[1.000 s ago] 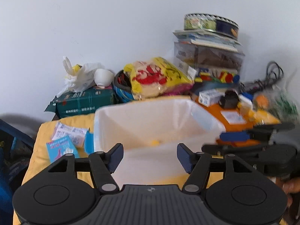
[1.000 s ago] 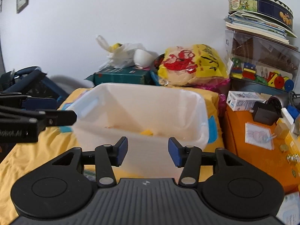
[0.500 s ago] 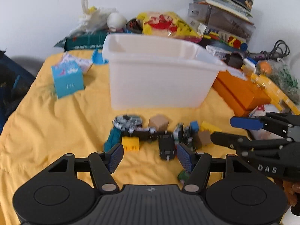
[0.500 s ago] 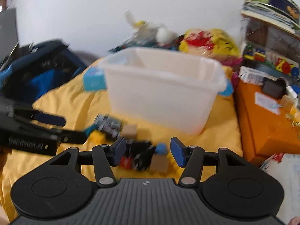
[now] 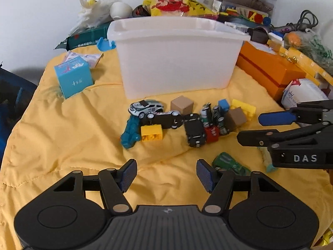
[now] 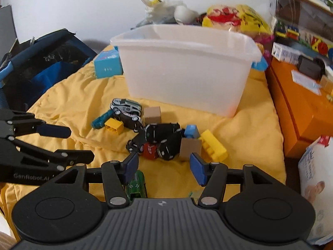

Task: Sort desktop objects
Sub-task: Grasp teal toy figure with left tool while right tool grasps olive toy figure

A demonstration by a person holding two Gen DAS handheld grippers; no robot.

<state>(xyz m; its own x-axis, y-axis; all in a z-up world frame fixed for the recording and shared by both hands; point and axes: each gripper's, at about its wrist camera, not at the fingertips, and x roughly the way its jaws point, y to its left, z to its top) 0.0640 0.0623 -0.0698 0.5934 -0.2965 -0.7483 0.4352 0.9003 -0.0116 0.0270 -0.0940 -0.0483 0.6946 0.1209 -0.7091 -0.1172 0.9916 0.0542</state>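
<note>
A heap of toys lies on the yellow cloth (image 5: 62, 145) in front of the white plastic bin (image 5: 177, 56): a white-and-green car (image 5: 145, 107), a black car (image 5: 194, 130), a yellow brick (image 5: 151, 133), a tan cube (image 5: 181, 104) and a teal vehicle (image 5: 130, 133). My left gripper (image 5: 166, 175) hovers open on the near side of the heap, nothing between its fingers. My right gripper (image 6: 164, 168) is open just short of the black cars (image 6: 162, 137) and a brown cube (image 6: 190, 148). A green car (image 6: 136, 185) lies under its left finger.
A blue carton (image 5: 72, 79) stands left of the bin. An orange box (image 5: 270, 70) and a white packet (image 5: 301, 92) line the right side. A dark blue bag (image 6: 41, 62) sits off the cloth's left edge. Bags, boxes and a yellow snack bag (image 5: 179, 5) crowd the back.
Both grippers have come down and tilted from over the bin's inside to the toy heap in front of it. The right gripper's fingers stand slightly wider apart.
</note>
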